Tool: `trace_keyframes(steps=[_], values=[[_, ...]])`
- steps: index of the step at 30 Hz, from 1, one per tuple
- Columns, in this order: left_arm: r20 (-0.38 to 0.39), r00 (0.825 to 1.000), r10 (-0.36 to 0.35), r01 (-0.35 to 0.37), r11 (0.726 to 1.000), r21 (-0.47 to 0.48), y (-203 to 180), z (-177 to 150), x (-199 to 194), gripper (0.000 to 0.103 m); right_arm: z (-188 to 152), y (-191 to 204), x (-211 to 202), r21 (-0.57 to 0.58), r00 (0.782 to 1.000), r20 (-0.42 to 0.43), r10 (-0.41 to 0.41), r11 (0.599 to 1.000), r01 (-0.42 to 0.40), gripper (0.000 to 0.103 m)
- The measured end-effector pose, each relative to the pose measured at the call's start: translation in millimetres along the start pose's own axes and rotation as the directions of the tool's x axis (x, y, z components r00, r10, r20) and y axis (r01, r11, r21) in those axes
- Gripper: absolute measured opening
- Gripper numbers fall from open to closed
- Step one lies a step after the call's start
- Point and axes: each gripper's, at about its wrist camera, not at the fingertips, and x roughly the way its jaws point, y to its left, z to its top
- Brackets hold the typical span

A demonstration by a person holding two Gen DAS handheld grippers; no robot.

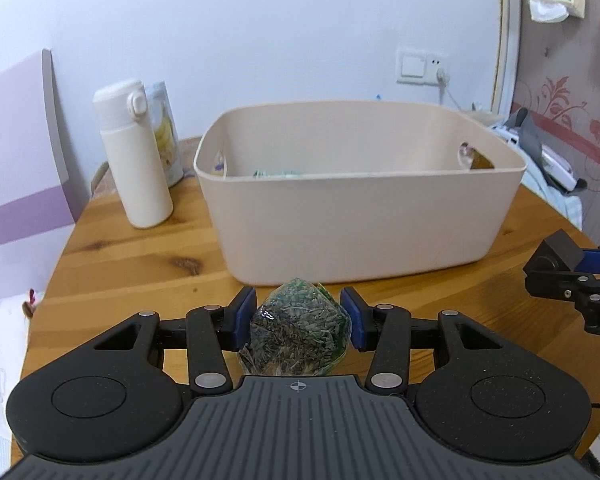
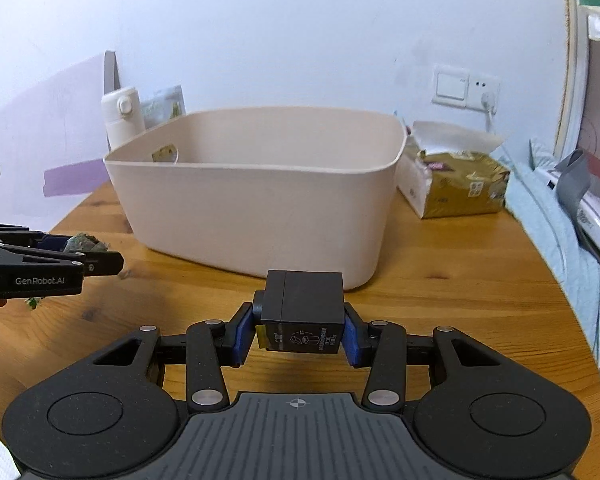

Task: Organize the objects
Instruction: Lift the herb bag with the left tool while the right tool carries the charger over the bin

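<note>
My left gripper (image 1: 300,320) is shut on a clear packet of green dried leaves (image 1: 298,330), held just above the wooden table (image 1: 140,264) in front of a beige plastic bin (image 1: 356,216). My right gripper (image 2: 300,330) is shut on a small black box (image 2: 304,312), also in front of the bin (image 2: 256,208). The right gripper and its box (image 1: 556,258) show at the right edge of the left wrist view. The left gripper with the packet (image 2: 82,244) shows at the left edge of the right wrist view. A few items lie inside the bin, mostly hidden.
A white flask (image 1: 134,156) and a printed pouch (image 1: 166,132) stand left of the bin. A gold and white tissue pack (image 2: 456,176) lies right of it. A bed with clutter (image 2: 580,208) borders the table's right edge. A wall stands behind.
</note>
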Motion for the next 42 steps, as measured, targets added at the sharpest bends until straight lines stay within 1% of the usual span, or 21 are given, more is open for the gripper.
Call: trace_keyframes(steps=[9,12,20,30,42], values=[[0.035,0.999,0.005,-0.006,1.000,0.018,-4.1,10.4,-13.6,0.048,11.9,-3.6,-25.5,-0.004,0.997,0.078,-0.009,1.000,0.009,0.042],[0.051,0.999,0.006,-0.007,1.000,0.021,-4.0,14.8,-18.5,0.048,16.3,-3.3,-32.6,-0.008,0.996,0.091,-0.014,1.000,0.015,0.042],[0.104,0.995,0.004,-0.007,1.000,0.021,-1.8,34.2,-25.7,0.048,30.8,-4.2,-48.4,-0.018,0.989,0.149,-0.022,1.000,0.025,0.042],[0.144,0.990,0.011,-0.016,0.999,0.038,-1.5,58.8,-28.1,0.048,47.1,-15.6,-45.0,0.019,0.983,0.180,-0.033,0.999,0.030,0.042],[0.169,0.985,0.024,-0.031,0.999,0.039,0.5,90.4,-17.6,0.048,78.7,-21.2,-40.2,0.018,0.973,0.228,-0.021,1.000,0.018,0.042]])
